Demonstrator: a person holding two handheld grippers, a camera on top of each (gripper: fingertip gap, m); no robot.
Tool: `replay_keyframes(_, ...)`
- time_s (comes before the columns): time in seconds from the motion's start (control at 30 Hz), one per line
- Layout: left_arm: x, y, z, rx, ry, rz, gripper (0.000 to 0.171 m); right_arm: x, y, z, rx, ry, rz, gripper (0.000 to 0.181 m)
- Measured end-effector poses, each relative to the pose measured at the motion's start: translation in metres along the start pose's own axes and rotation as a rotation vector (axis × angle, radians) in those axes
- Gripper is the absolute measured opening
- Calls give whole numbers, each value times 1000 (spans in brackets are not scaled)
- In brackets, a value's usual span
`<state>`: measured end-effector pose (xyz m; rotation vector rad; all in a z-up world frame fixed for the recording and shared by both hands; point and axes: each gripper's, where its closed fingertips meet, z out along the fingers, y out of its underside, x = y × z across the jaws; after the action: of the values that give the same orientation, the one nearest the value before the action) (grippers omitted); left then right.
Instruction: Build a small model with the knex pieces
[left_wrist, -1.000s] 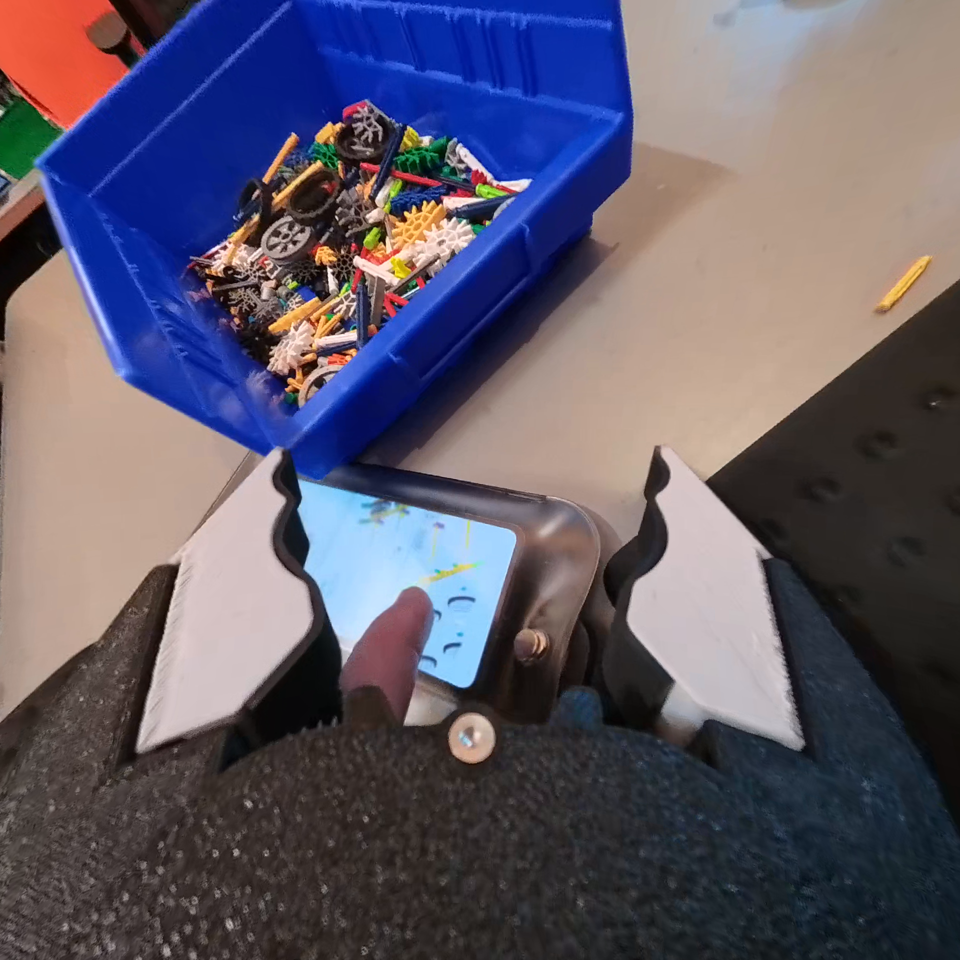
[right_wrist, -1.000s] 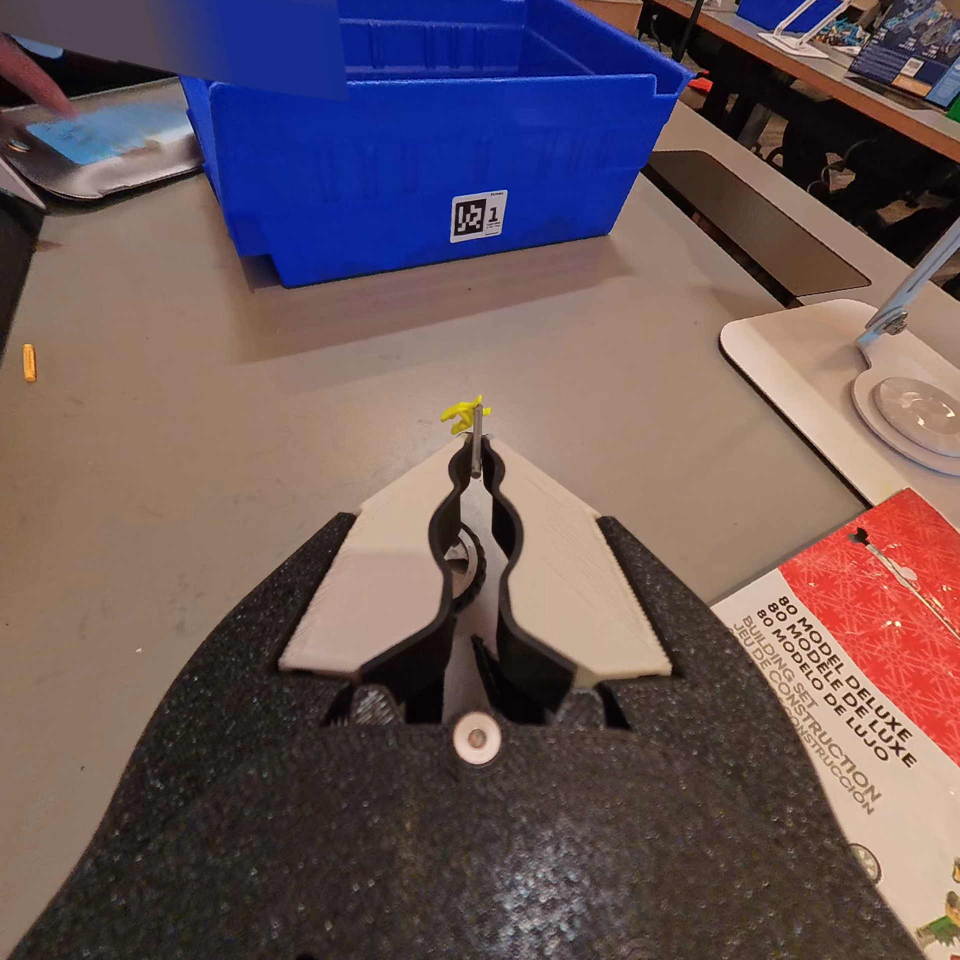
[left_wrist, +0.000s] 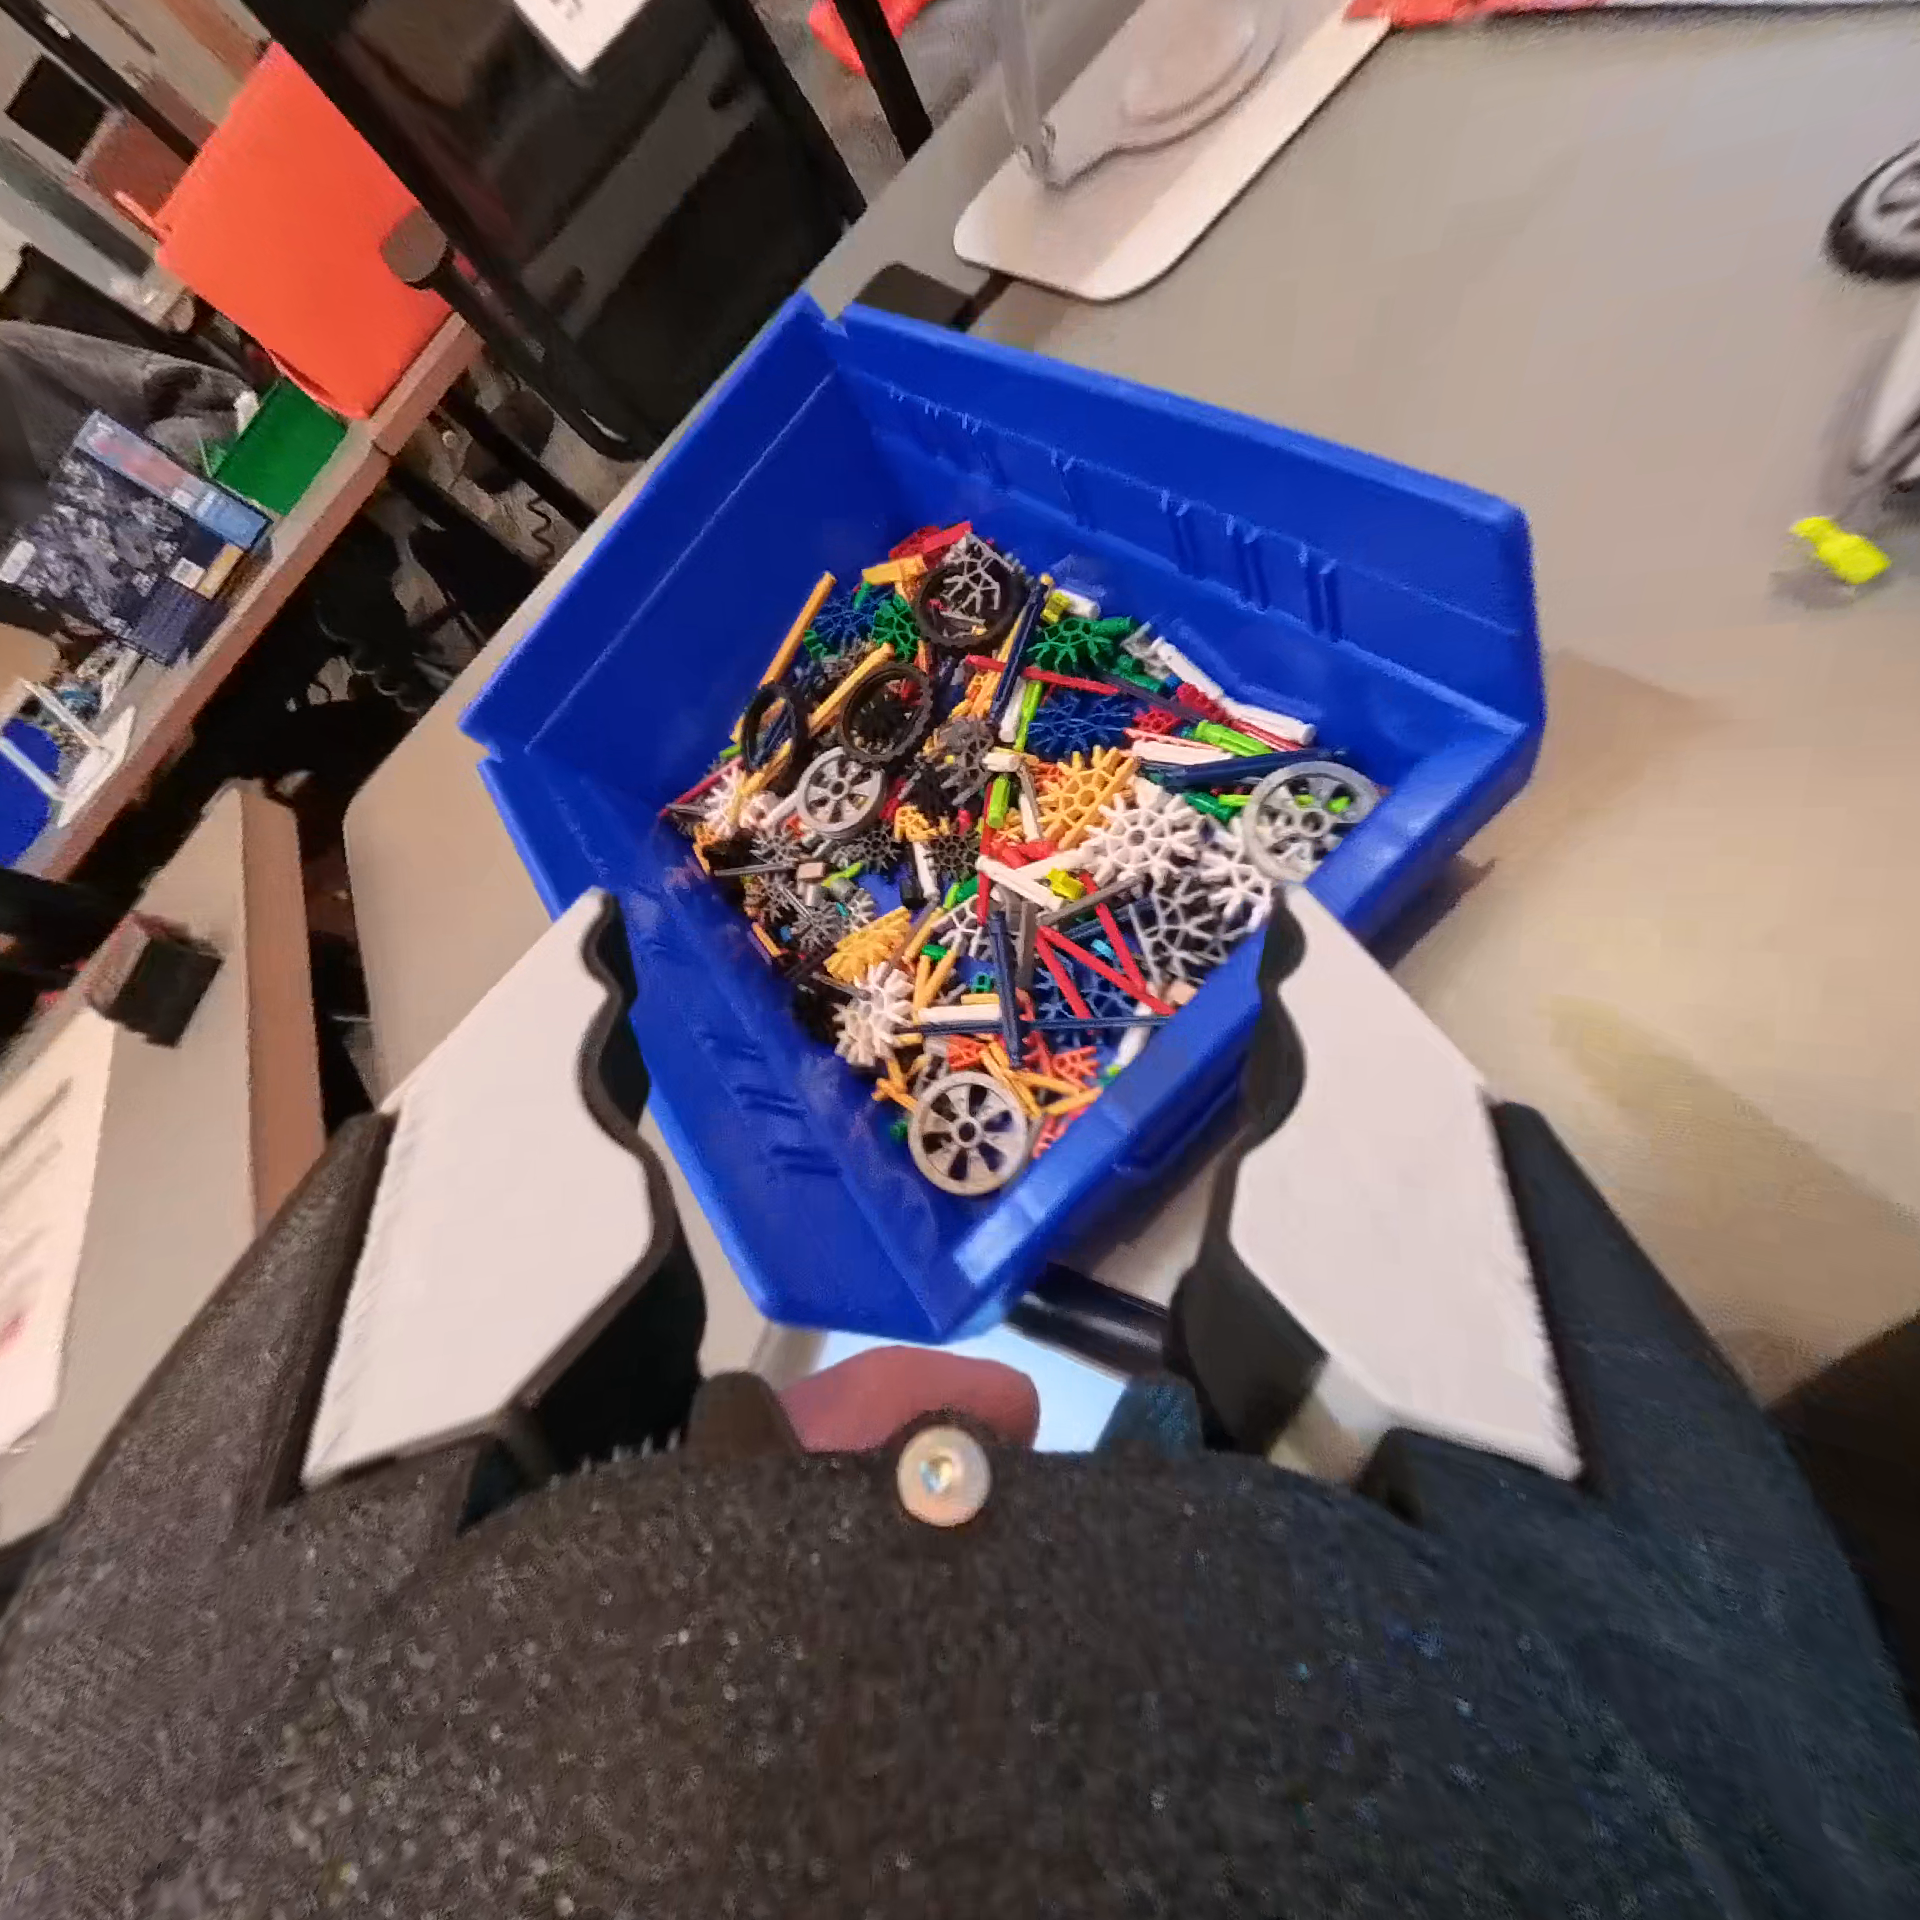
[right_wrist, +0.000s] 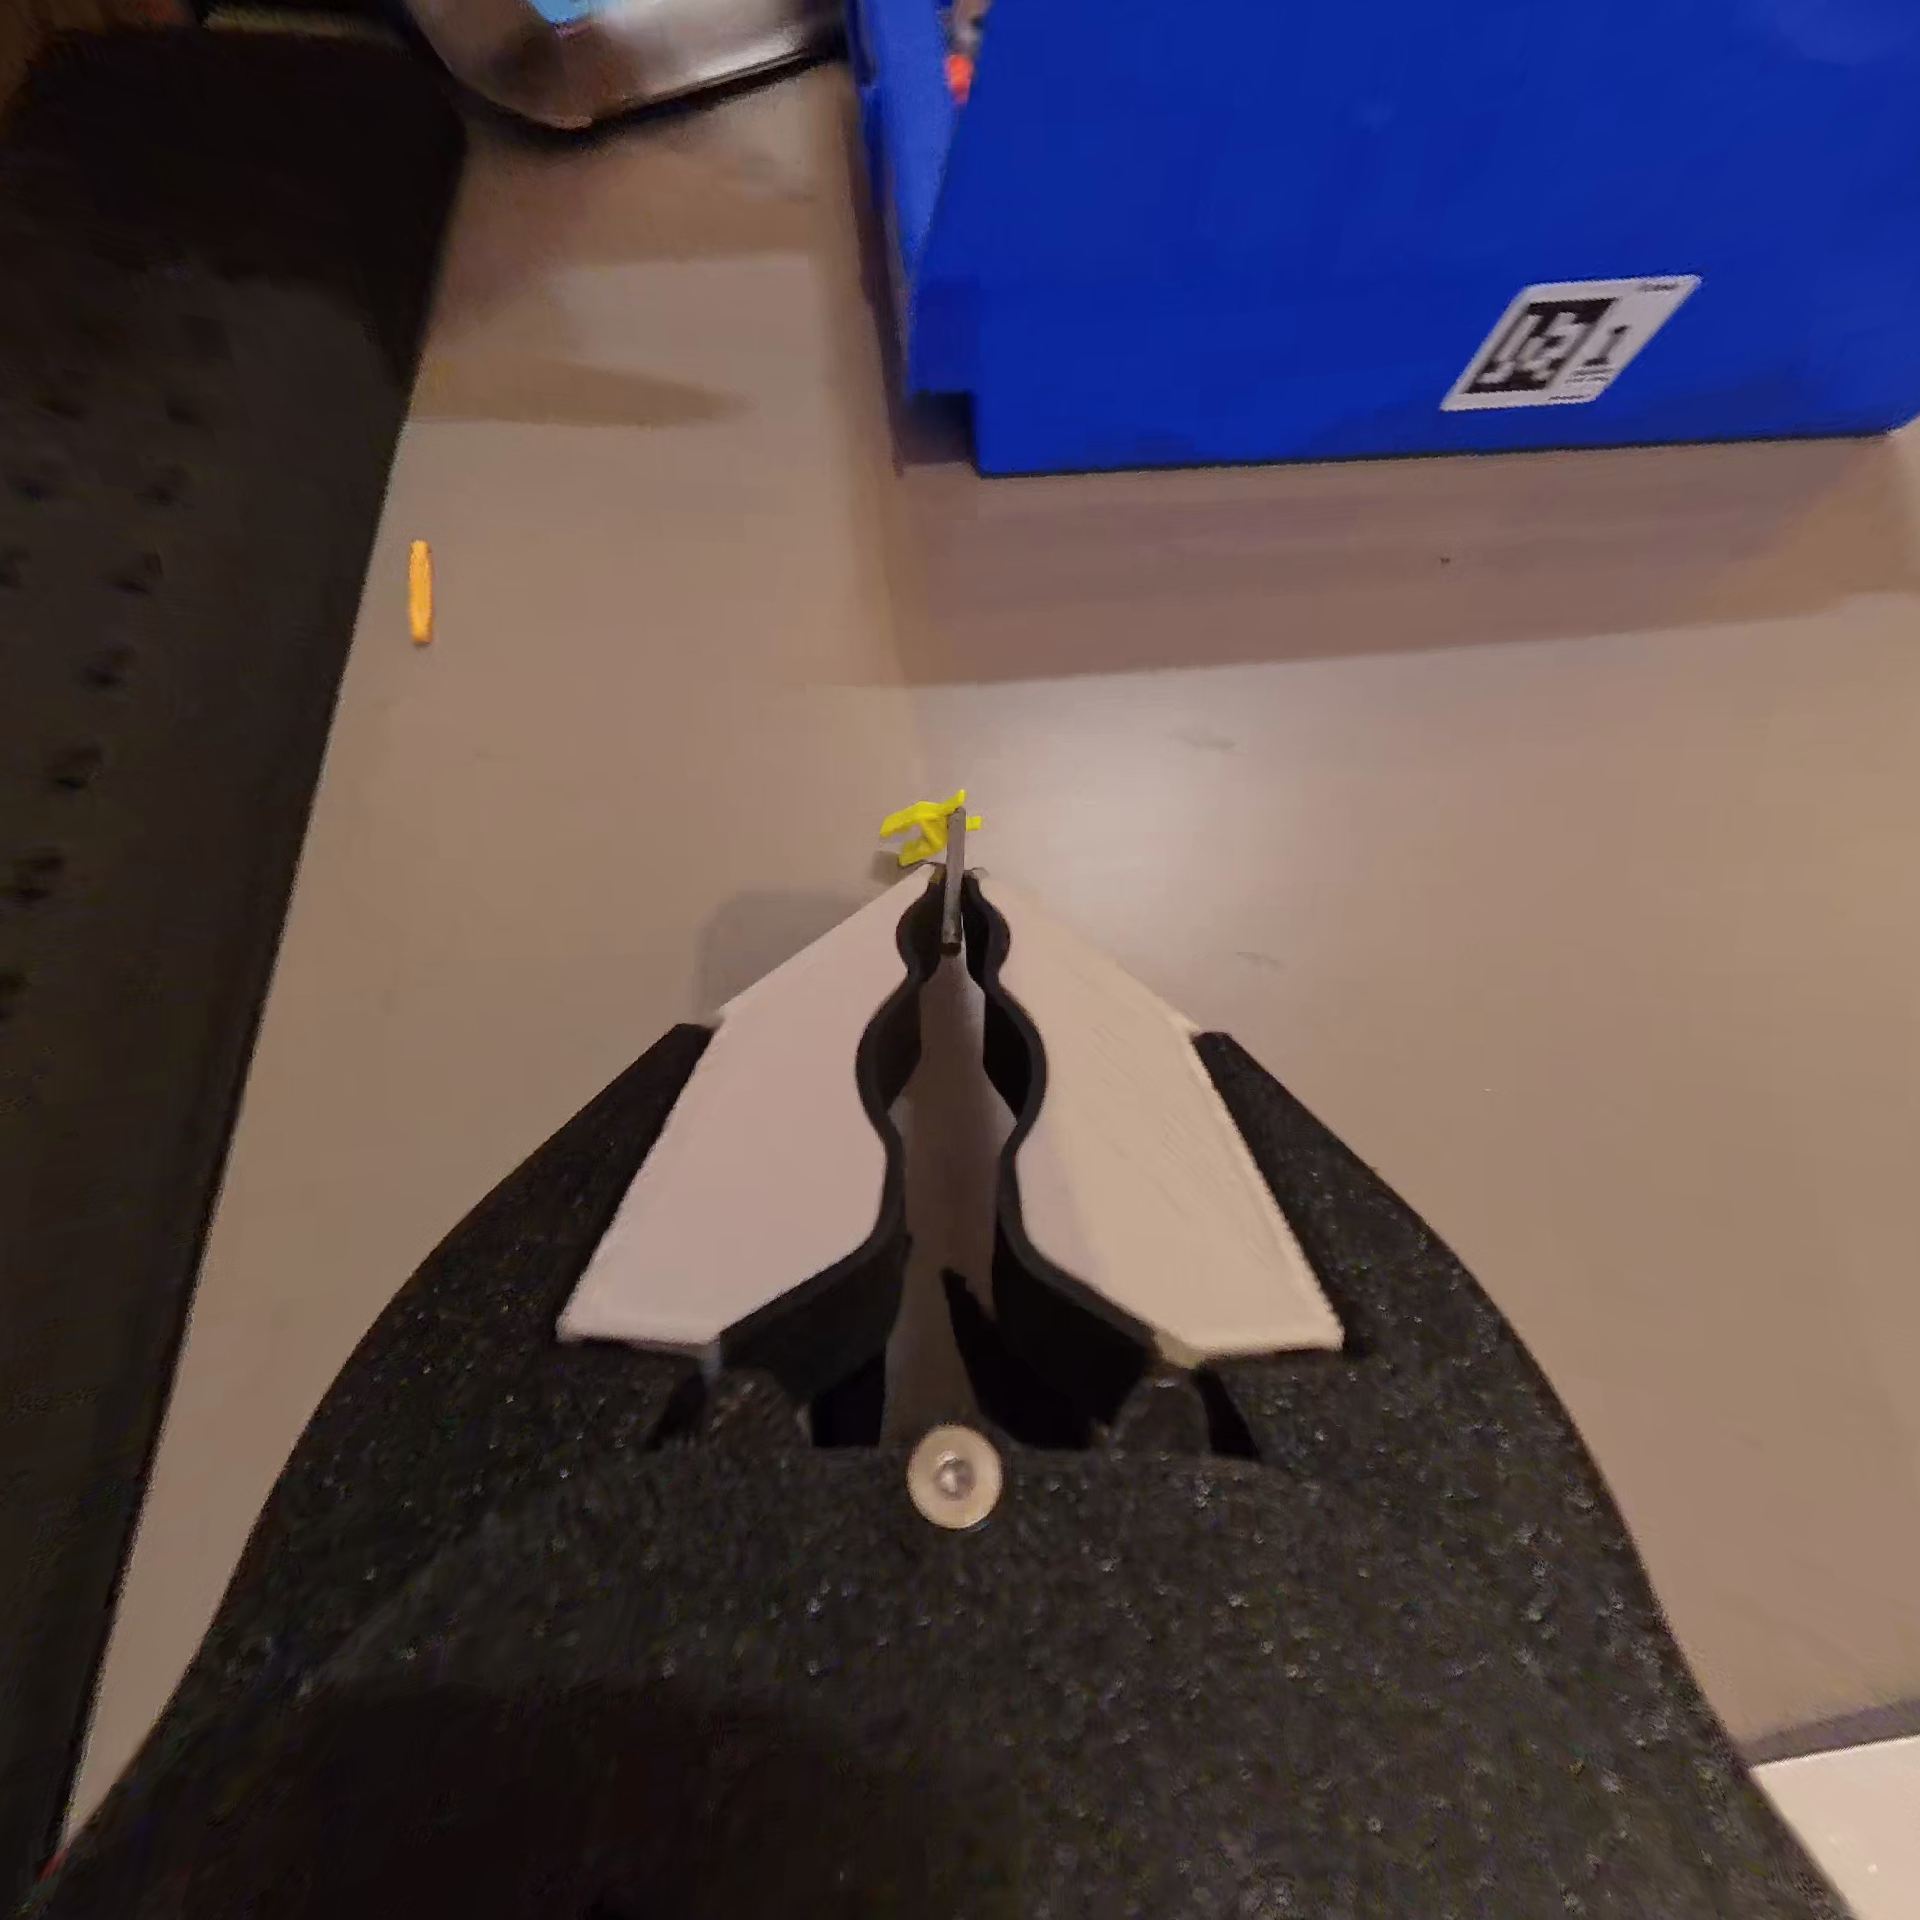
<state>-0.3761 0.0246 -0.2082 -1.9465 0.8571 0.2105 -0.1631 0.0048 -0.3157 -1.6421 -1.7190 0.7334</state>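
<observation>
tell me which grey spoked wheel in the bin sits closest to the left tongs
The grey wheel at the bin's near corner; the other two lie farther back.

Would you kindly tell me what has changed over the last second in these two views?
The left gripper has swung up over the blue bin, its open fingers now framing the toy pieces rather than the phone. The right gripper has shifted left, toward the orange rod. It stays shut on the grey rod with its yellow connector.

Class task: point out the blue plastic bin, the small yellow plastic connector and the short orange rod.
Blue plastic bin (left_wrist: 1174, 520): left wrist view, far inner wall.
Small yellow plastic connector (right_wrist: 914, 828): right wrist view, its forked end.
Short orange rod (right_wrist: 420, 591): right wrist view, mid-length.
</observation>
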Motion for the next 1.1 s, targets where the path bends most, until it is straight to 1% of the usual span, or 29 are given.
replay_keyframes(0.03, -3, -3, 5, -32, -1, 28, 108, -3, 2, 1, -23, 5, -20, 3)
replay_keyframes(0.07, -5, -8, 9, -48, 1, 59, 98, -4, 4, 2, -45, 12, -41, 3)
replay_keyframes(0.1, -7, -15, 14, -52, 10, 80, 92, -7, 6, 3, -67, 12, -54, 3)
replay_keyframes(0.17, -11, -21, 24, -92, 48, 101, 83, -10, 14, 5, -113, 6, -50, 3)
replay_keyframes(0.23, -21, -29, 35, -105, 66, 98, 72, -11, 16, 3, -126, 7, -49, 3)
replay_keyframes(0.3, -26, -26, 46, -169, 119, 90, 63, -10, 18, 1, -144, 23, -64, 4)
replay_keyframes(0.33, -29, -26, 50, -187, 130, 92, 61, -10, 18, 0, -148, 33, -68, 8)
replay_keyframes(0.37, -30, -23, 55, -214, 154, 77, 64, -11, 18, -2, -151, 34, -70, 11)
replay_keyframes(0.43, -29, -17, 63, -260, 203, 68, 58, -11, 19, -4, -152, 35, -64, 15)
replay_keyframes(0.47, -28, -13, 66, -285, 228, 80, 59, -11, 18, -6, -143, 33, -61, 18)
replay_keyframes(0.5, -29, -7, 69, -318, 242, 90, 62, -10, 17, -8, -131, 35, -58, 18)
replay_keyframes(0.6, -33, 10, 75, -422, 300, 119, 57, -6, 12, -13, -91, 49, -36, 18)
replay_keyframes(0.63, -41, 14, 77, -453, 290, 139, 54, -4, 11, -14, -82, 52, -25, 18)
replay_keyframes(0.67, -43, 15, 78, -470, 315, 145, 51, -3, 11, -15, -77, 54, -18, 18)
replay_keyframes(0.73, -33, 14, 74, -508, 421, 133, 43, 0, 11, -15, -63, 59, -10, 17)
replay_keyframes(0.83, -15, 22, 68, -610, 537, 205, 39, 3, 13, -16, -57, 64, 1, 16)
replay_keyframes(0.87, -13, 24, 70, -625, 547, 220, 39, 4, 13, -16, -55, 68, 2, 16)
replay_keyframes(0.93, -18, 23, 82, -614, 523, 236, 37, 6, 11, -18, -37, 77, 0, 15)
replay_keyframes(1.0, -18, 19, 92, -584, 542, 247, 36, 7, 8, -19, -21, 81, 0, 14)
replay_keyframes(1.07, -14, 15, 102, -554, 596, 239, 35, 7, 6, -20, -12, 85, -2, 14)
replay_keyframes(1.1, -19, 15, 111, -550, 583, 253, 35, 8, 6, -20, -11, 86, -3, 14)
